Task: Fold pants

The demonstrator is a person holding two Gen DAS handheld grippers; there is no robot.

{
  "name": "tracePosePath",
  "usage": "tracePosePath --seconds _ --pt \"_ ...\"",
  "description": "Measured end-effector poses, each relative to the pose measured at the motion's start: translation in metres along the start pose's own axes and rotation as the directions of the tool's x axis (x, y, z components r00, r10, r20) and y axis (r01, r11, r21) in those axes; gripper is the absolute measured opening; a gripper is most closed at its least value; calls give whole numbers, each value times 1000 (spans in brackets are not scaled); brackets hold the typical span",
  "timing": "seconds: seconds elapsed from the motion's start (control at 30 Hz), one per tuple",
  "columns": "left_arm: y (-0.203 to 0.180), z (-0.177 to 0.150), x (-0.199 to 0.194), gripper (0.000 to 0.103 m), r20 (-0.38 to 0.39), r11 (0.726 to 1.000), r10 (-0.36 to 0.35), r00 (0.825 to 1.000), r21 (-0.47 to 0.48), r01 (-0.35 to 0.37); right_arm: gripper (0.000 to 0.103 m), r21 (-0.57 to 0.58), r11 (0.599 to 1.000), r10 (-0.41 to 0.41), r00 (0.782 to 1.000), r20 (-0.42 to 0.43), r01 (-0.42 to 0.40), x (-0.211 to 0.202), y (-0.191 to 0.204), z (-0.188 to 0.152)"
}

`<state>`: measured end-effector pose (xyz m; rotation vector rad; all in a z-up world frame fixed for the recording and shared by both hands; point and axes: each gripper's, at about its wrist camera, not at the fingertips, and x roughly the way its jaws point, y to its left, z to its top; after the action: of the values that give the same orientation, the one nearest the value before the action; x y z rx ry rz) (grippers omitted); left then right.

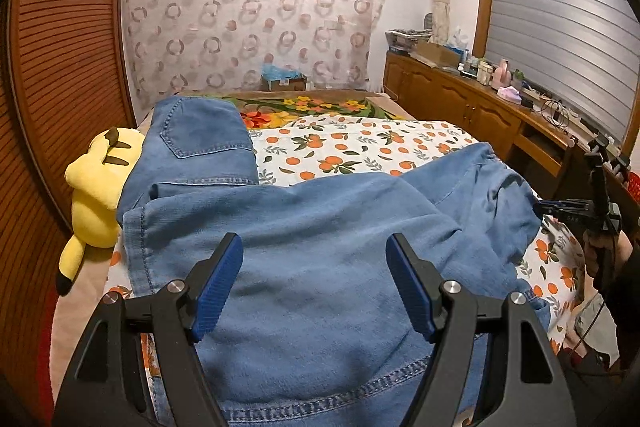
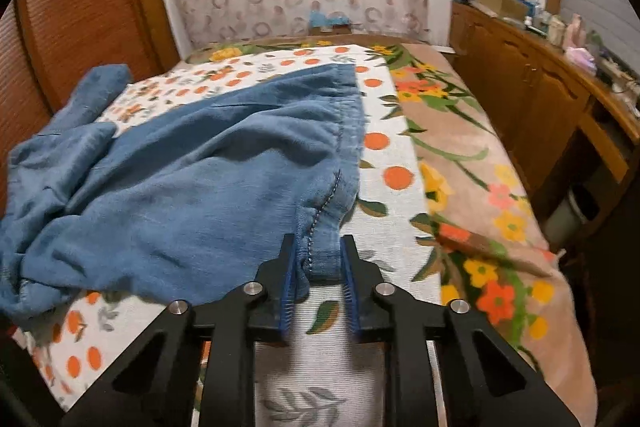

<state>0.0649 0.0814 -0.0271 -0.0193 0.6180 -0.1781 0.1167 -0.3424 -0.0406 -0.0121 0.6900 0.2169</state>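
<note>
Pants (image 1: 304,251) lying rumpled on bed (image 2: 472,163), long axis running left-right. Right gripper (image 2: 320,267) narrowing on hem corner, pads seeming to be pinching it. Left gripper (image 1: 316,283) hovering wide over near end, holding nothing.

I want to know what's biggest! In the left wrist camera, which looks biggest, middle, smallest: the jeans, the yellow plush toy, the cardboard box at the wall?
1. Jeans, nearest the camera.
2. Yellow plush toy.
3. Cardboard box, farthest away, so its real size is unsure.
</note>
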Motion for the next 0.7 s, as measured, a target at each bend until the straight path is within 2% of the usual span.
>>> tracePosePath --seconds 0.03,0.07,0.23,0.4,0.57,0.7 --pt "-1 0 0 75 0 1000 2 1000 1 -2 18 1 1000 1 1000 12 -1 -3 -1 0" --pt "-1 0 -1 75 0 1000 4 1000 2 -4 11 5 1000 8 1000 27 -8 -6 -2 1" --pt "-2 1 -5 75 5 1000 7 1000 3 -7 9 -1 999 52 988 147 -53 -41 2 16" --pt "2 2 -10 75 15 1000 10 1000 -5 -10 8 -82 992 112 964 241 -95 -78 25 40" --pt "8 2 -18 75 27 1000 14 1000 -20 -13 8 -223 963 215 930 299 -151 -112 73 68" --pt "15 1 -26 75 39 999 23 999 -33 -22 8 -352 911 330 889 316 -213 -136 123 86"
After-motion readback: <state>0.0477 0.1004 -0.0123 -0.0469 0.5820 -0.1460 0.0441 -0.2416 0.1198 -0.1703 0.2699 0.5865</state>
